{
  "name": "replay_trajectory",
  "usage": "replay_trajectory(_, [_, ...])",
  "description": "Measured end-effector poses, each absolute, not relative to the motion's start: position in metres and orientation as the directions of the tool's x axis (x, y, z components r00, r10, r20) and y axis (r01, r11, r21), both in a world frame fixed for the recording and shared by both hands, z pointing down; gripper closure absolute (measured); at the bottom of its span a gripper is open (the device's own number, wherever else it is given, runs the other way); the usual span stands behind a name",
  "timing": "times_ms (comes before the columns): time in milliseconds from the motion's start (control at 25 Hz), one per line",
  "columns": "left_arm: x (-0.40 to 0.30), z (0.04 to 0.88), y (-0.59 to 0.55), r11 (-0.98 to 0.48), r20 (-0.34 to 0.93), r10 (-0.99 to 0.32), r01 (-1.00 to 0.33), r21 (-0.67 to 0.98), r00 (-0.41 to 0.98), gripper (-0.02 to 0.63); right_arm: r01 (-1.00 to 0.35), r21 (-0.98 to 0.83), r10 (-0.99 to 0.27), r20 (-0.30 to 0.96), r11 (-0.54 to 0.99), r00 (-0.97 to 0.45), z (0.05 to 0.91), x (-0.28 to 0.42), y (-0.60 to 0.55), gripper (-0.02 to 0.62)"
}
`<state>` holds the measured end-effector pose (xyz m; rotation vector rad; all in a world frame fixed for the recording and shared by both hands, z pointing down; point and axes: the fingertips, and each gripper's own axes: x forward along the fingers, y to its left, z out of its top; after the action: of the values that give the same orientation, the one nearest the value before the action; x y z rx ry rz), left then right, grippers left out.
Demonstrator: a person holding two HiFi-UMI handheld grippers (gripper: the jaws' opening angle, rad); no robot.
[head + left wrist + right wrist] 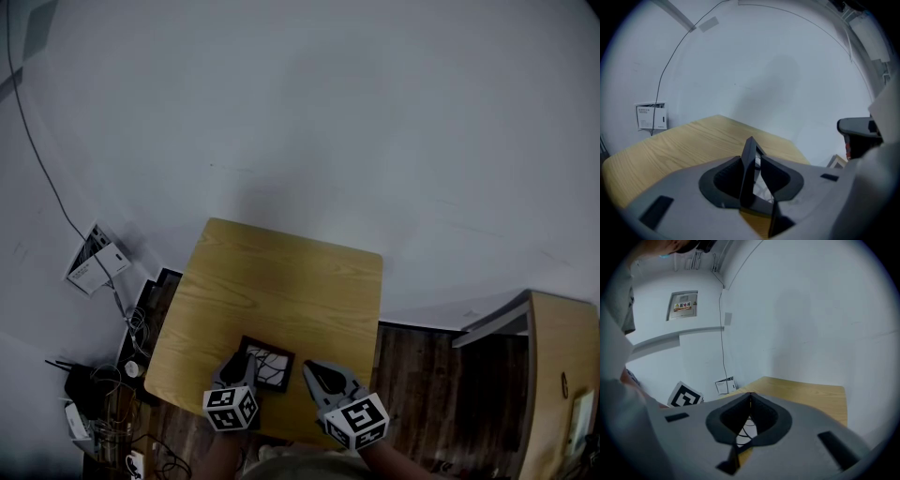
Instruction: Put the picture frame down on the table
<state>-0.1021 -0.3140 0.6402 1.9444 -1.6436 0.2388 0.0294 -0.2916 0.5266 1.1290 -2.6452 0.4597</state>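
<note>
A small black picture frame (267, 367) with a white line-drawn picture is over the near part of the wooden table (281, 281). My left gripper (246, 362) is shut on the frame's left rim. In the left gripper view the frame (749, 171) stands edge-on between the jaws of that gripper (751, 157). I cannot tell whether the frame touches the tabletop. My right gripper (313, 369) hovers just right of the frame, shut and holding nothing. In the right gripper view its jaws (750, 397) meet, and the picture (743, 434) shows below them.
A white wall rises behind the table. Papers (96, 260) and a tangle of cables (131, 330) sit at the left, by the table's edge. A light wooden cabinet (562, 375) stands at the right across dark floorboards (422, 375).
</note>
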Motion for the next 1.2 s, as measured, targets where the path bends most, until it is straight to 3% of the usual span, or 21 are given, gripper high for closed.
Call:
replay_trajectory(720, [-0.126,0.683,-0.304,0.034,0.581,-0.805,-0.969,0.246,0.12,0.453,-0.753,-0.18,-0.68,0.334,0.634,-0.652,0.525,0.037,-0.285,0.595])
replay_trajectory(1200, [-0.133,0.67,-0.296,0.033,0.558,-0.821,-0.965,0.261,0.123,0.454,-0.76,-0.172,-0.692,0.327,0.626,-0.644,0.52,0.031,-0.27,0.595])
